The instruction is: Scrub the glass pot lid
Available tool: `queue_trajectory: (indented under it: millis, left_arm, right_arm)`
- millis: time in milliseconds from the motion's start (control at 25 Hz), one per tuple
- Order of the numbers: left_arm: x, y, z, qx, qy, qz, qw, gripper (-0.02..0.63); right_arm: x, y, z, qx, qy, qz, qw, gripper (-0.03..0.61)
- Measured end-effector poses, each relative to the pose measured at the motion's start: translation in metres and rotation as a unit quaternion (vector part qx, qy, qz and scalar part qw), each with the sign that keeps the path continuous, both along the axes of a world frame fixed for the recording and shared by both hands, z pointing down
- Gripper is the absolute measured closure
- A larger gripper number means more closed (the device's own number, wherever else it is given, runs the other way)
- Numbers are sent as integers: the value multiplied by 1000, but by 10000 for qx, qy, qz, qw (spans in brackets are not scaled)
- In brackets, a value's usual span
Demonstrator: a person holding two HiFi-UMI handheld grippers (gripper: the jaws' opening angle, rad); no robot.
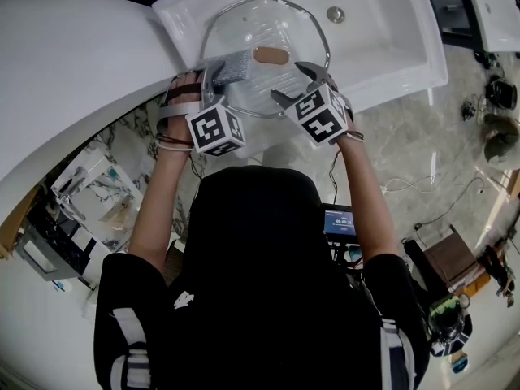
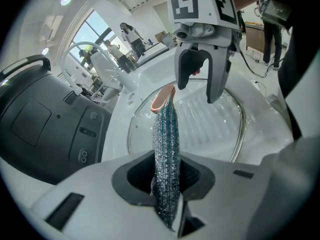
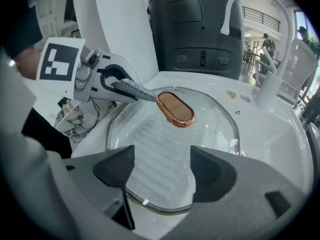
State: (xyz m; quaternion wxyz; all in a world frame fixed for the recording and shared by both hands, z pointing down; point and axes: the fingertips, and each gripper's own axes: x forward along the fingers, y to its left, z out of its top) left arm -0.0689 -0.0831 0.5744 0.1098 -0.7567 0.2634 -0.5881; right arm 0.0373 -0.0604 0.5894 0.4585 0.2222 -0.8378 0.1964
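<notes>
A round glass pot lid (image 1: 262,35) (image 2: 220,129) (image 3: 175,149) with a copper-coloured oval knob (image 1: 270,55) (image 3: 175,109) lies flat on the ribbed drainboard of a white sink (image 1: 382,47). My left gripper (image 1: 221,73) (image 2: 167,176) is shut on a silvery-teal scrub pad (image 1: 231,65) (image 2: 166,149) (image 3: 132,89), whose far end rests against the knob. My right gripper (image 1: 296,84) (image 3: 162,171) is open above the lid's near rim, nothing between its jaws. Both hover over the lid's near half.
A drain plug (image 1: 335,14) sits in the sink basin beyond the lid. A dark grey appliance (image 3: 200,29) (image 2: 45,129) and a white faucet (image 3: 270,44) stand behind the sink. Marble floor with cables (image 1: 439,177) lies to the right.
</notes>
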Motion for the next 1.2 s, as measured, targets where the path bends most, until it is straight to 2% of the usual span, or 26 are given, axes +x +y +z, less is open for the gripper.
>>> queue_trajectory:
  millis: [840, 1200]
  left_arm:
    - [6, 46, 0, -343, 35, 122, 9993, 541]
    - [5, 48, 0, -322, -68, 180, 9993, 541]
  right_arm:
    - [2, -1, -1, -47, 84, 6, 10000, 252]
    - [2, -2, -1, -104, 249, 13, 9996, 252]
